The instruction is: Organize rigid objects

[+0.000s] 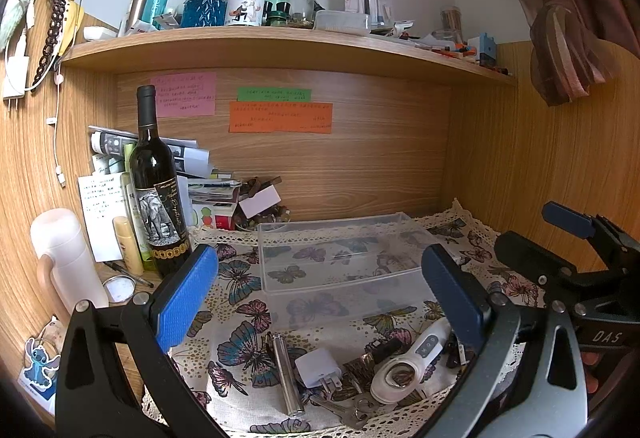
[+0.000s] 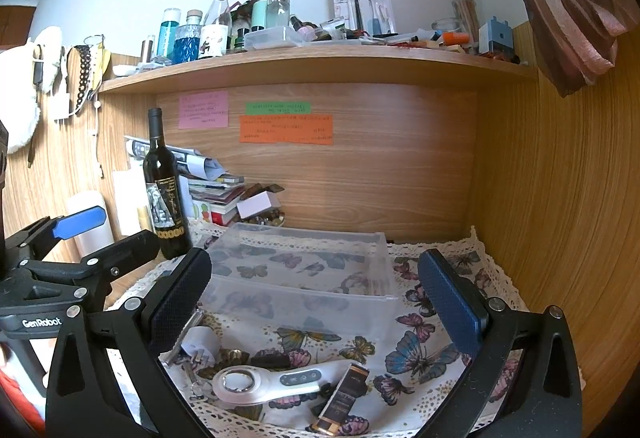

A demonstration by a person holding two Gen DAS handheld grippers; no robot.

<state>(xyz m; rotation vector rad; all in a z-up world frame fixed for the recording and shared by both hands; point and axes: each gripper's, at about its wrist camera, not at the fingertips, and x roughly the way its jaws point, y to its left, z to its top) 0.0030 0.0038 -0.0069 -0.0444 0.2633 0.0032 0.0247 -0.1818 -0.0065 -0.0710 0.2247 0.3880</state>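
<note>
Clear plastic bin (image 1: 340, 258): sitting empty mid-worktop, behind the clutter.
Clutter: charger (image 1: 318, 364), metal tube (image 1: 286, 374), white handheld device (image 2: 272, 384) lying along the front edge.
Left hand-held gripper (image 1: 320, 298): hovering spread, empty.
Right hand-held gripper (image 2: 316, 302): likewise released.
Risk: crowded items nudging each other; wine bottle (image 1: 158, 193) standing left, possibly tipping.

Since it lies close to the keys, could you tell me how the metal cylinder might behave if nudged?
The metal cylinder looks smooth and round, so it would probably roll sideways. Its shiny surface may slip between fingers. The butterfly cloth beneath it could damp rolling somewhat.
</note>
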